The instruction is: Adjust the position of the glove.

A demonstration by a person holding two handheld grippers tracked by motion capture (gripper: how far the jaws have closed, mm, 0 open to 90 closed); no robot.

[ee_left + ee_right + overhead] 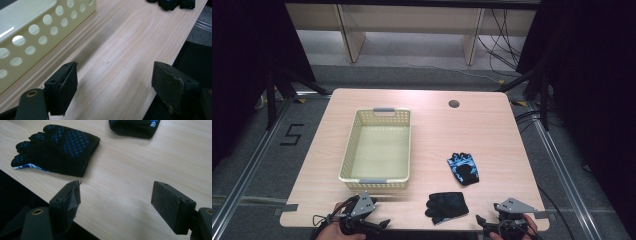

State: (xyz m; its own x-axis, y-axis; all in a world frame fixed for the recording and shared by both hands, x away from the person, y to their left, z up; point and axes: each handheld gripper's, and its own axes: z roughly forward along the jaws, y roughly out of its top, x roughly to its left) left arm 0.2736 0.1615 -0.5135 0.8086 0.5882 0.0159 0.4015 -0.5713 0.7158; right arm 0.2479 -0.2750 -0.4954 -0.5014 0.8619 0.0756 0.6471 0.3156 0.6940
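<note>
While both gloves lay outside the basket [377,150], the work stood at its start, judged as nothing yet stowed.

Gloves, two: black glove [56,147] just ahead of the right gripper [116,205] and left of its fingers [66,203]; blue-patterned glove [463,168] farther ahead on the surface [492,135].

Basket, one, empty, beside the left gripper [112,85], left of its fingers [62,87].

Grippers, two: both pairs of fingers stood wide apart, holding nothing.
</note>
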